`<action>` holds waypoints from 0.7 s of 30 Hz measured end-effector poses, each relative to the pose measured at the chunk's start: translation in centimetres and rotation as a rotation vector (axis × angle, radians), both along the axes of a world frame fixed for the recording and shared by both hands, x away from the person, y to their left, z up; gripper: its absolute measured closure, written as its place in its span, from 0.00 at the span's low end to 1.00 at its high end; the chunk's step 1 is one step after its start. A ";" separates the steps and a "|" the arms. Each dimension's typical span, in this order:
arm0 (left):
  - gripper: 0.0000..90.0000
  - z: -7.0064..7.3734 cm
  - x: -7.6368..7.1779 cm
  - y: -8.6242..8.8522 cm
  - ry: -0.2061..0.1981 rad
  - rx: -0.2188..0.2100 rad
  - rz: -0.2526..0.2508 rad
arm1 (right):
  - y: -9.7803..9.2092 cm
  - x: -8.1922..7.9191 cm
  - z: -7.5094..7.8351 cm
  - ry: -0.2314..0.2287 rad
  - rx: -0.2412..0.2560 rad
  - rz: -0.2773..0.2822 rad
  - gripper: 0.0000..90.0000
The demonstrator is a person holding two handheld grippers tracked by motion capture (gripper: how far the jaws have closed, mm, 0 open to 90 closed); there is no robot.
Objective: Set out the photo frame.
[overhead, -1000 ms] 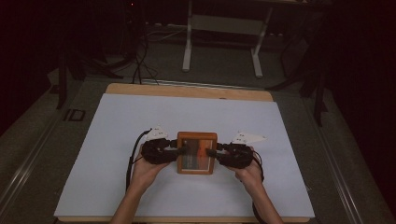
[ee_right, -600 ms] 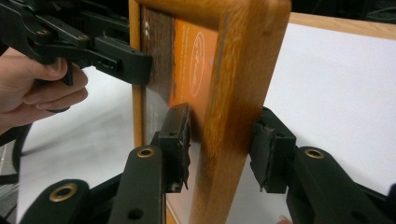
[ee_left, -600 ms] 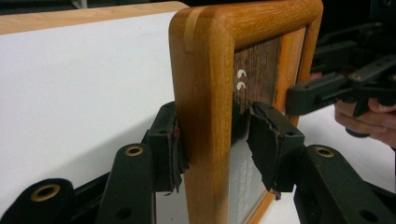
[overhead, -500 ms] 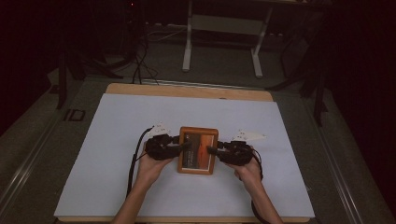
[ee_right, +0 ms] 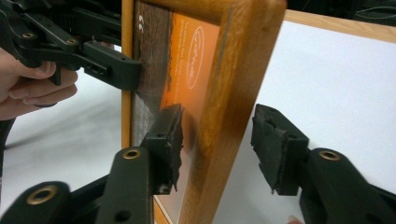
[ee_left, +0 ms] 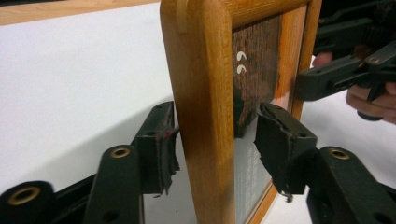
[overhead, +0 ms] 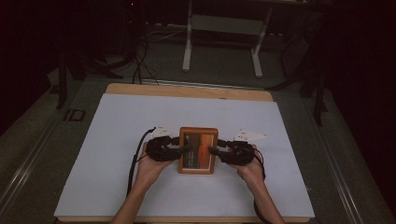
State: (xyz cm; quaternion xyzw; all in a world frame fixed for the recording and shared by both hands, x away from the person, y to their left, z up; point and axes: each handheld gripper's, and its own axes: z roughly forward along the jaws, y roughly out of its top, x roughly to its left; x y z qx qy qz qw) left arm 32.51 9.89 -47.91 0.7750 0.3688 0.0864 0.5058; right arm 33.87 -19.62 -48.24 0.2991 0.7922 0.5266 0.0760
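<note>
Room: dim, dark at the edges.
Table (overhead: 116,154): evenly lit from above.
Glare: seen on the frame (ee_left: 247,177) glass.
Jaws: softly blurred up close.

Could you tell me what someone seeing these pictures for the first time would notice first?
The wooden picture frame, with its orange and dark print, lies near the middle of the white table. The left gripper and right gripper reach in from either side. In each gripper view the black jaws straddle a side rail of the frame with a gap showing, so neither is clamped on it.
</note>
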 end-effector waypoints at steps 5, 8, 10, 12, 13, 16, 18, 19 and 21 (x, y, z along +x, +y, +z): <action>0.42 0.0 -0.4 1.1 -0.002 -0.013 0.007 | -0.5 -0.2 0.5 -0.008 0.002 0.010 0.54; 0.41 0.1 -0.7 2.0 -0.004 -0.017 0.025 | -0.9 -0.5 1.0 -0.026 -0.022 0.003 0.51; 0.40 0.1 -0.9 2.6 -0.007 -0.011 0.042 | -1.1 -0.6 1.1 -0.029 -0.027 -0.001 0.51; 0.40 0.4 -1.1 3.2 -0.016 -0.001 0.061 | -1.4 -0.6 1.3 -0.035 -0.041 -0.001 0.51; 0.39 0.5 -1.2 3.5 -0.023 0.010 0.075 | -1.6 -0.7 1.4 -0.038 -0.050 0.003 0.51; 0.39 0.9 -1.5 4.3 -0.044 0.059 0.130 | -2.0 -0.7 1.7 -0.035 -0.108 0.006 0.49; 0.39 1.1 -1.7 4.9 -0.058 0.088 0.156 | -2.3 -0.7 1.8 -0.028 -0.153 -0.005 0.47; 0.39 1.1 -1.8 5.2 -0.066 0.105 0.172 | -2.5 -0.7 1.7 -0.025 -0.178 -0.014 0.45; 0.39 1.0 -1.8 5.5 -0.073 0.149 0.211 | -2.9 -0.6 1.6 -0.017 -0.225 -0.033 0.43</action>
